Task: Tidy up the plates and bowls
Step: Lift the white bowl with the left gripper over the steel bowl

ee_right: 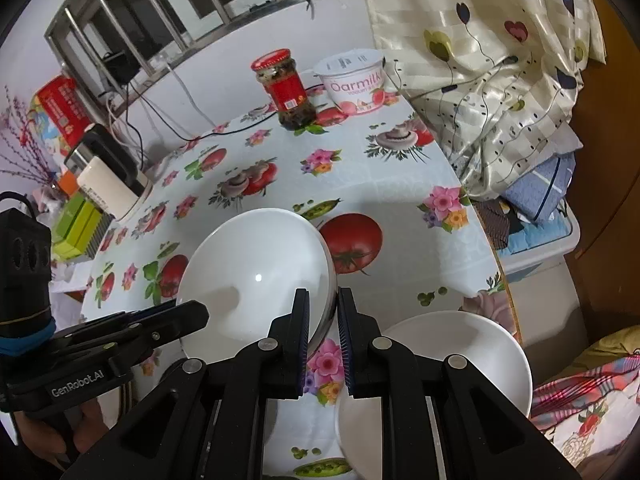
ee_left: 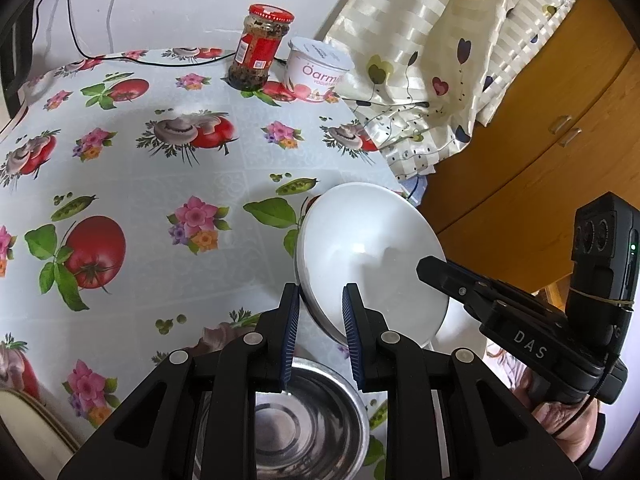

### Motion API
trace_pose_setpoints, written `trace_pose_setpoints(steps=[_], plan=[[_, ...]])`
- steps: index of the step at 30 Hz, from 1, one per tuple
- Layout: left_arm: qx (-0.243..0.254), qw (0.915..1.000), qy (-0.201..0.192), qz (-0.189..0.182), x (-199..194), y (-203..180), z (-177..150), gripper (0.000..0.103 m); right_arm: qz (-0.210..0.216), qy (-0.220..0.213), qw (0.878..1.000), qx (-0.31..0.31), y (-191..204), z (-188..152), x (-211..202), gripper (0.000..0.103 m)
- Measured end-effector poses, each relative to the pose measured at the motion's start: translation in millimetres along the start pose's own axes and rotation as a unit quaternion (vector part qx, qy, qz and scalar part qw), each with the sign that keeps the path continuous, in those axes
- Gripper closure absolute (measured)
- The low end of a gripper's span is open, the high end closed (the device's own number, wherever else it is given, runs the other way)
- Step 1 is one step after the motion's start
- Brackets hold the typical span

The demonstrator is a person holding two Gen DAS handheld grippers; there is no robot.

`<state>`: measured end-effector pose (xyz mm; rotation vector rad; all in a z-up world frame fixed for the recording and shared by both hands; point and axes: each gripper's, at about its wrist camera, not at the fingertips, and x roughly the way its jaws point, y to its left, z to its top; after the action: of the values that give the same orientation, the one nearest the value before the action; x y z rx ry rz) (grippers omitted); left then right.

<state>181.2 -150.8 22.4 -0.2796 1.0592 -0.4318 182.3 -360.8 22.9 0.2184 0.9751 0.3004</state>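
**Left gripper** (ee_left: 320, 292): fingers part open, straddling the near rim of the tilted glossy white ceramic bowl (ee_left: 360, 240); whether they pinch cannot be told.

**Right gripper** (ee_right: 323, 294): fingers narrowed onto the opposite rim, apparently gripping the wall.

**White bowl:** raised above the floral oilcloth counter (ee_left: 160, 168) and tipped on edge, held from two sides, probably to steady it for nesting.

**Round stainless steel bowl** (ee_left: 320, 420): upright on the counter below the left fingers, a likely stacking base.

**Second white ceramic bowl** (ee_right: 480, 352): upright beside the right fingers, unheld.

jar (ee_left: 262, 48) left of tub (ee_left: 318, 70) | both behind bowl (ee_left: 372, 264) (tilted)
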Motion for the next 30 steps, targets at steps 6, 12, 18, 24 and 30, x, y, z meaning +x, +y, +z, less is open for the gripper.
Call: trace_pose_setpoints(steps=[6,12,18,24,30], plan=[[0.002,1.0000,-0.009,-0.001,-14.3,-2.2,-3.3,0.080,-0.001,-0.008,1.000,-0.007,9.5,-0.5,-11.2,0.089],[0.003,0.9998,-0.018,0.000,-29.0,-2.6,-8.3,0.080,-0.001,-0.014,1.000,-0.014,19.6,-3.2,-21.6,0.089],[0.002,0.9996,-0.028,0.002,-45.5,-0.7,-16.2,0.080,0.003,-0.018,1.000,-0.022,30.8,-9.2,-31.3,0.089],[-0.001,0.9994,-0.034,0.005,-60.6,4.2,-26.4,0.080,0.007,-0.021,0.999,-0.031,44.9,-17.5,-39.1,0.089],[-0.008,0.9993,-0.036,0.009,-72.4,11.1,-37.9,0.080,0.013,-0.017,0.999,-0.038,58.1,-27.8,-42.9,0.089]])
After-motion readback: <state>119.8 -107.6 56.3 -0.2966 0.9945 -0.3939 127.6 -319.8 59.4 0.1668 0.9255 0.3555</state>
